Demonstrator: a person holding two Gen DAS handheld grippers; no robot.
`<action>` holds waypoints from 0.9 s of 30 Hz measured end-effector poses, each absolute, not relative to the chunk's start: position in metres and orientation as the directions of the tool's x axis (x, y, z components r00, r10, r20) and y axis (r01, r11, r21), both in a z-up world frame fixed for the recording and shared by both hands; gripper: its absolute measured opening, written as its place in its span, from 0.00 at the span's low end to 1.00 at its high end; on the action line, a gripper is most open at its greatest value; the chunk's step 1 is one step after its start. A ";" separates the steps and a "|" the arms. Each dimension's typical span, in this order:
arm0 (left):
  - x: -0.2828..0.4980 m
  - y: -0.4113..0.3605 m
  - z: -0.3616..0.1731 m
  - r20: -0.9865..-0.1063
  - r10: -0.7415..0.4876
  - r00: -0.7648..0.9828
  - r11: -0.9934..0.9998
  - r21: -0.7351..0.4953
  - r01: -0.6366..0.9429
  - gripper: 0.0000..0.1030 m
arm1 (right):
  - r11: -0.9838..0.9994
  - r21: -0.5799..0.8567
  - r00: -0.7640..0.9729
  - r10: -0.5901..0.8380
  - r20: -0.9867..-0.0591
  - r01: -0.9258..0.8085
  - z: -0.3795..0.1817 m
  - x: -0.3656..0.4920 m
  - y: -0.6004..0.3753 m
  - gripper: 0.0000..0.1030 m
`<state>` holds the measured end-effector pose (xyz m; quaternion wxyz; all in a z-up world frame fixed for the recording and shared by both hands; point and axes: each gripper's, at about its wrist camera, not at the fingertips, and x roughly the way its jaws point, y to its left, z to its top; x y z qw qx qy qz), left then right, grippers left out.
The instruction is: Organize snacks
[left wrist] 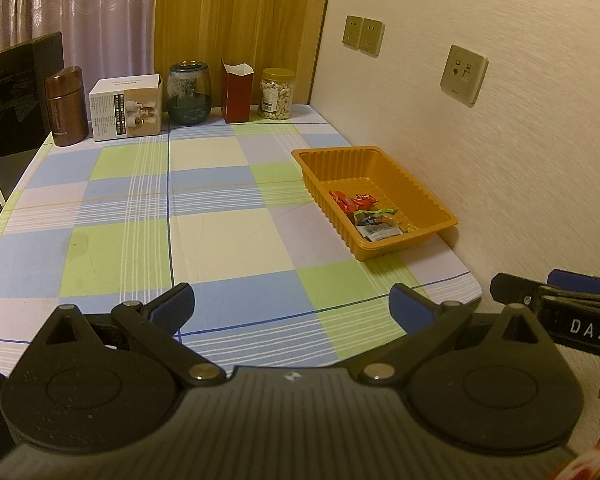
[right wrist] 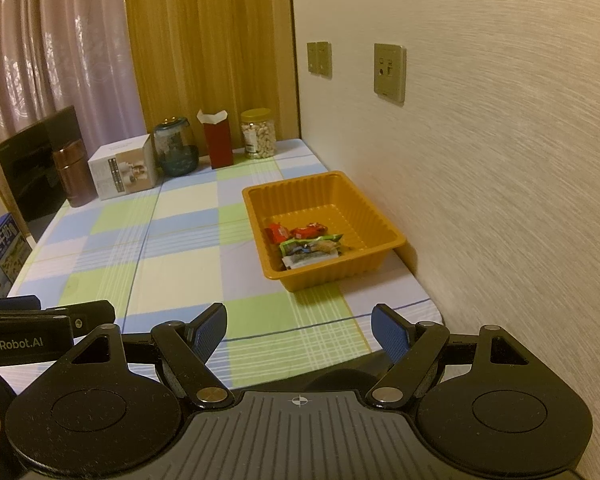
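An orange plastic tray [left wrist: 428, 184] [right wrist: 256, 208] sits on the checked tablecloth by the right wall. In its near corner lie red snack packets [left wrist: 354, 201] [right wrist: 296, 232] and a green snack packet [left wrist: 374, 216] [right wrist: 310, 243]. My left gripper [left wrist: 292, 306] is open and empty, held over the near table edge, left of the tray. My right gripper [right wrist: 300, 334] is open and empty, over the near edge, short of the tray. The right gripper also shows at the right edge of the left wrist view [left wrist: 556, 300].
At the table's far edge stand a brown flask [left wrist: 66, 106], a white box [left wrist: 126, 108], a dark glass jar [left wrist: 189, 94], a red carton [left wrist: 237, 92] and a jar of nuts [left wrist: 276, 94]. A black box [left wrist: 12, 92] is at the left. The wall runs along the right.
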<state>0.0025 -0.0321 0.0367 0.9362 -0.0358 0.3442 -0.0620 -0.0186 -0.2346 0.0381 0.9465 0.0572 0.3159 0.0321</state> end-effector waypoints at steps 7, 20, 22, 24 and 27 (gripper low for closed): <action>0.003 -0.033 0.036 -0.641 -0.140 0.755 0.990 -0.109 0.091 1.00 | 0.991 0.129 0.800 0.093 -0.593 -0.020 0.037 -0.017 -0.236 0.77; 0.003 -0.033 0.037 -0.640 -0.140 0.755 0.990 -0.109 0.091 1.00 | 0.991 0.129 0.799 0.093 -0.594 -0.020 0.037 -0.015 -0.238 0.77; 0.003 -0.033 0.036 -0.640 -0.139 0.755 0.990 -0.109 0.091 1.00 | 0.991 0.129 0.799 0.093 -0.593 -0.020 0.037 -0.015 -0.238 0.77; 0.003 -0.033 0.036 -0.641 -0.140 0.755 0.990 -0.109 0.091 1.00 | 0.991 0.130 0.799 0.093 -0.593 -0.019 0.037 -0.015 -0.238 0.77; 0.003 -0.033 0.036 -0.641 -0.140 0.755 0.990 -0.108 0.091 1.00 | 0.991 0.129 0.799 0.093 -0.594 -0.019 0.037 -0.015 -0.238 0.77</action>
